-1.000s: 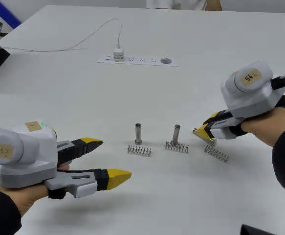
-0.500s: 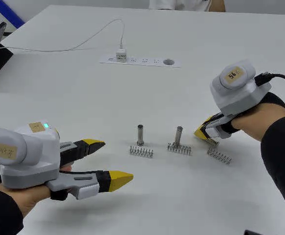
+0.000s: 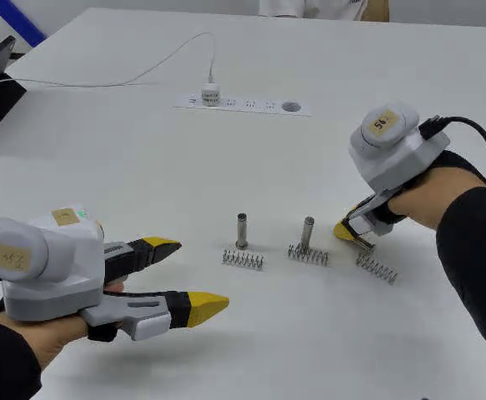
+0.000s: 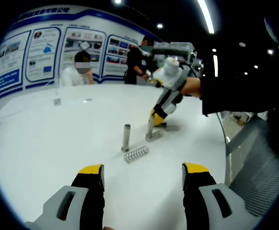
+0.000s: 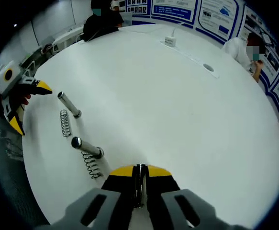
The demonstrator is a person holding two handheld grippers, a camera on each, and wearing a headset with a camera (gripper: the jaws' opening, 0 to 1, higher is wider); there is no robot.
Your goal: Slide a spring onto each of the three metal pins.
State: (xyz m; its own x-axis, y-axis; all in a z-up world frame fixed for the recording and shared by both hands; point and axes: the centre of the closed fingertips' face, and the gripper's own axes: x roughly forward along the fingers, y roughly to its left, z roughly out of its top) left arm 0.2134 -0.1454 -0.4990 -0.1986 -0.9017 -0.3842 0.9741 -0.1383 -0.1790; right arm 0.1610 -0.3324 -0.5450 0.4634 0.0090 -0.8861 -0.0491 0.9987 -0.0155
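Up front the left tongs (image 3: 197,273) hover spread wide, beyond them three springs lie flat on the white surface (image 3: 126,175) (left spring (image 3: 243,259) before the left pin (image 3: 242,231), middle spring (image 3: 308,254) at the right pin (image 3: 307,233)), and the right tongs (image 3: 348,232) sit clenched just beside the right spring (image 3: 377,267).

The left gripper (image 3: 194,273) hovers low, jaws spread wide; the right gripper (image 3: 348,232) points steeply downward, jaws apparently pressed together.

Bright, even overhead light washes the white worktop (image 3: 126,175); the left claw (image 3: 201,272) casts only a soft, faint shadow. Strip lights (image 4: 207,17) glare in the left gripper view. Both gripper views bend strongly at their edges, while the head view is sharp.
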